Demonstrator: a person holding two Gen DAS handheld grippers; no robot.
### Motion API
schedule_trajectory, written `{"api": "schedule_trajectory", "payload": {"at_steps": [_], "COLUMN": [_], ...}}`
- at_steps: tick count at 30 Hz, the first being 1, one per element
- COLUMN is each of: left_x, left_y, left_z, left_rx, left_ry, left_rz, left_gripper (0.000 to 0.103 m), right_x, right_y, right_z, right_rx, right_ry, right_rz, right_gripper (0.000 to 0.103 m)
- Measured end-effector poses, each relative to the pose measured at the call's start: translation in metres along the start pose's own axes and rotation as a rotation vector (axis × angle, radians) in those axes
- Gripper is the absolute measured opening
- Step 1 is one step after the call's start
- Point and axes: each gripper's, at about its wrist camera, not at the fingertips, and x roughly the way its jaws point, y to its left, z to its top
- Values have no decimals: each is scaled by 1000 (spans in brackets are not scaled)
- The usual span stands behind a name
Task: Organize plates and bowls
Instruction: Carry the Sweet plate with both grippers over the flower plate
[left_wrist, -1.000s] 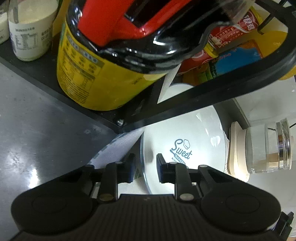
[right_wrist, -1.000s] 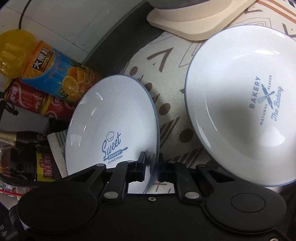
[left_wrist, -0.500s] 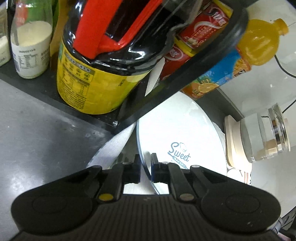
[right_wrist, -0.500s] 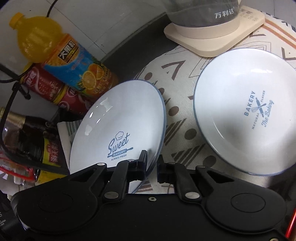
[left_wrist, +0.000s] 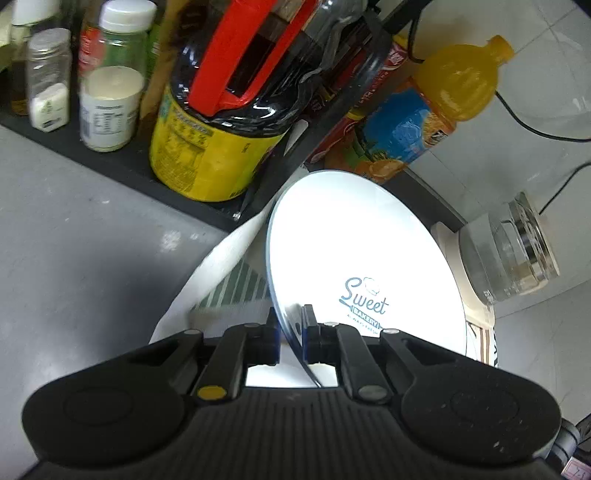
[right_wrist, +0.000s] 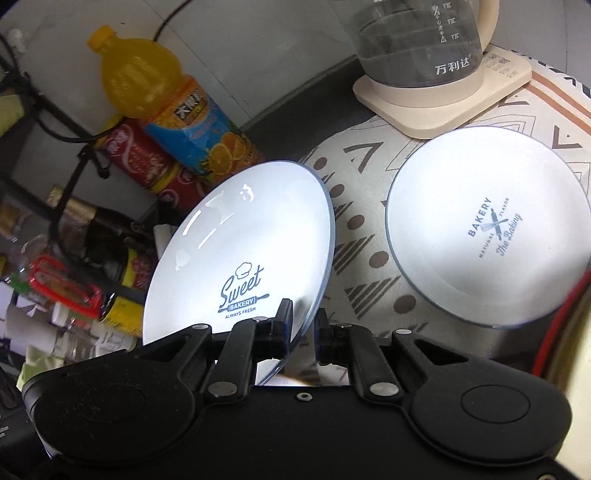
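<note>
Both tongs are clamped on the tilted Sweet plate: left tongs and right tongs pinching its rim. Bakery plate sits at 3 o'clock on the patterned mat.

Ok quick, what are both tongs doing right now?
Left tongs: shut on the rim of the Sweet Bakery plate.
Right tongs: shut on the same plate's rim.
</note>
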Motion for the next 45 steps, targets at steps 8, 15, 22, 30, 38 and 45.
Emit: {"api": "schedule_trajectory", "payload": {"at_steps": [8, 15, 22, 30, 38, 45], "left_x": [-34, -64, -81, -86, -83, -78], "left_y": [5, 18, 31, 43, 47, 47], "left_z": [-38, -66, -91, -110, -122, -123], "left_rx": [-4, -25, -55, -84, -93, -67], "left_ry": [-19, -31, -27, -3, 28, 78], "left_rz": [8, 15, 32, 46, 59, 85], "left_gripper": [9, 9, 10, 10, 11, 11], "right_x": [-36, -61, -75, -82, -86, -85], "right_y": [-5, -11, -11, -13, -17, -20], "right_z": [-24, -51, -75, -94, -103, -106], "right_rx": [-13, -65, -111, -148, -179, -178], "right_ry": [-6, -13, -9, 11, 26, 40], "right_rz": [44, 48, 54, 39, 9, -25], "right_gripper": [12, 12, 13, 13, 13, 13]}}
